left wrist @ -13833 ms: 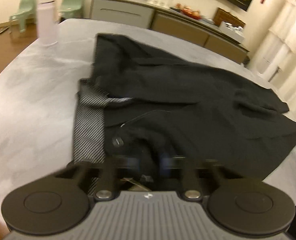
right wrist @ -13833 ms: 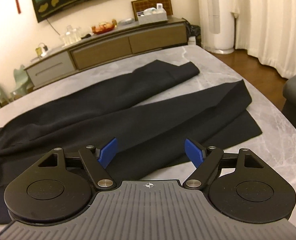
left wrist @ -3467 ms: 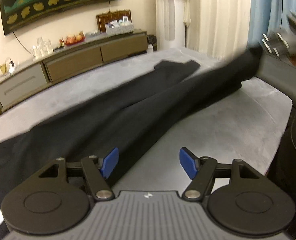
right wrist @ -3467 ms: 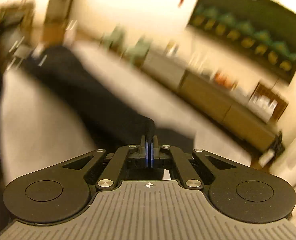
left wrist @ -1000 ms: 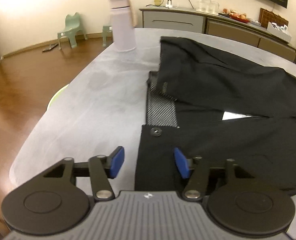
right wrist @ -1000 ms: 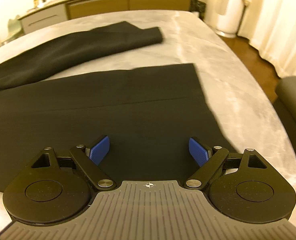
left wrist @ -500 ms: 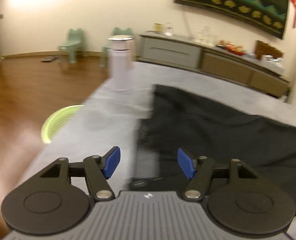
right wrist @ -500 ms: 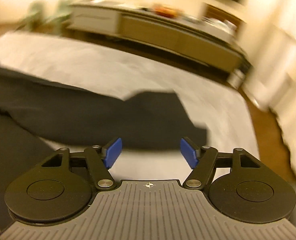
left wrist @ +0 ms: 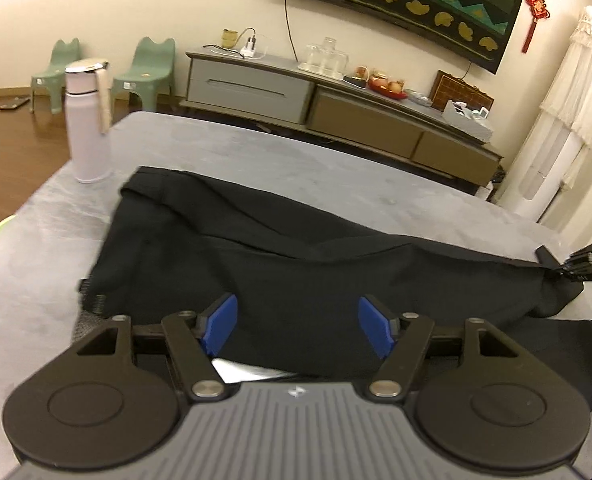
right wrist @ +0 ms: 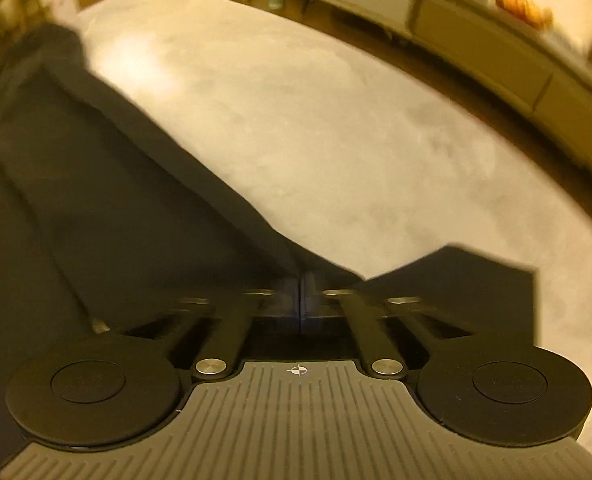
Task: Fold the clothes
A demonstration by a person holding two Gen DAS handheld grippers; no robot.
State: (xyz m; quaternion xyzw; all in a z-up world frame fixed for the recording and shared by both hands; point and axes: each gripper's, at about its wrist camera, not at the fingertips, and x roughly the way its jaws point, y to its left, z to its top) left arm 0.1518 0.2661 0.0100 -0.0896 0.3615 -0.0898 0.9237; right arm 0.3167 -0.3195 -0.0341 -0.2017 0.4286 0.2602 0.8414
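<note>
Grey marbled surface (left wrist: pixel 336 184) carries the black trousers (left wrist: pixel 296 272), spread lengthwise before you. Your right gripper (right wrist: pixel 299 300) has just snapped its jaws together on the far trouser leg's hem; a second ago they stood wide over flat cloth. Your left gripper (left wrist: pixel 296 326) hangs spread above the waist end, holding nothing. The leg looks ready to carry over.

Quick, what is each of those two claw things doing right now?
Left gripper: open above the black trousers, holding nothing.
Right gripper: jaws just closed, pinching the trouser leg's edge.
</note>
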